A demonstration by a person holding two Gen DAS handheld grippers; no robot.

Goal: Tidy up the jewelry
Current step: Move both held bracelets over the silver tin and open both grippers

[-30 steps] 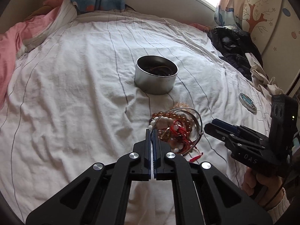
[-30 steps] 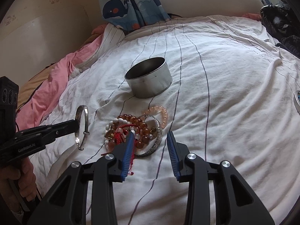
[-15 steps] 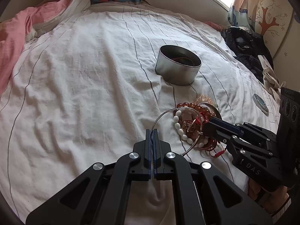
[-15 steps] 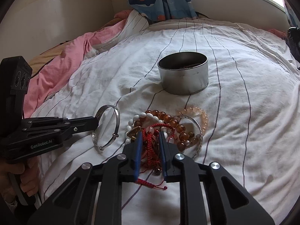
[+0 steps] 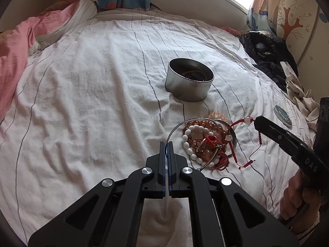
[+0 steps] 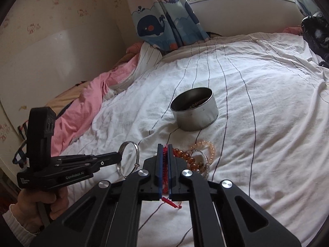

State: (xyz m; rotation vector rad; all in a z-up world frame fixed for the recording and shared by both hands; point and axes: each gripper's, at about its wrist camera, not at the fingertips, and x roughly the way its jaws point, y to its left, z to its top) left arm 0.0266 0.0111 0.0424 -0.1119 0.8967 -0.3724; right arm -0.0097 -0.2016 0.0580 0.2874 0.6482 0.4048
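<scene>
The right gripper (image 6: 163, 147) was clenched on a red cord bracelet (image 6: 164, 160), the braided cord pinched between its blue pads (image 6: 158, 164) with a frayed end trailing out below; in the left wrist view that cord ran taut from the gripper's tip to the pile, a pale bead strung near the tip. The left gripper (image 5: 167, 144) was clamped on a silver bangle (image 6: 128, 160), gripping its rim so the ring stood upright off the sheet, just left of the pile; the pile of beaded bracelets (image 5: 205, 142) lay on the white striped bedsheet (image 5: 92, 103), amber beads, white beads, a pale pink strand and a second metal ring tangled together. Beyond it stood a round metal tin (image 5: 190, 82), open, with dark jewelry inside; a small round lid (image 5: 282, 116) lay apart to the right; a pink blanket (image 6: 82, 111) was bunched along the bed's left edge; a whale-print curtain (image 6: 164, 20) hung at the head.
</scene>
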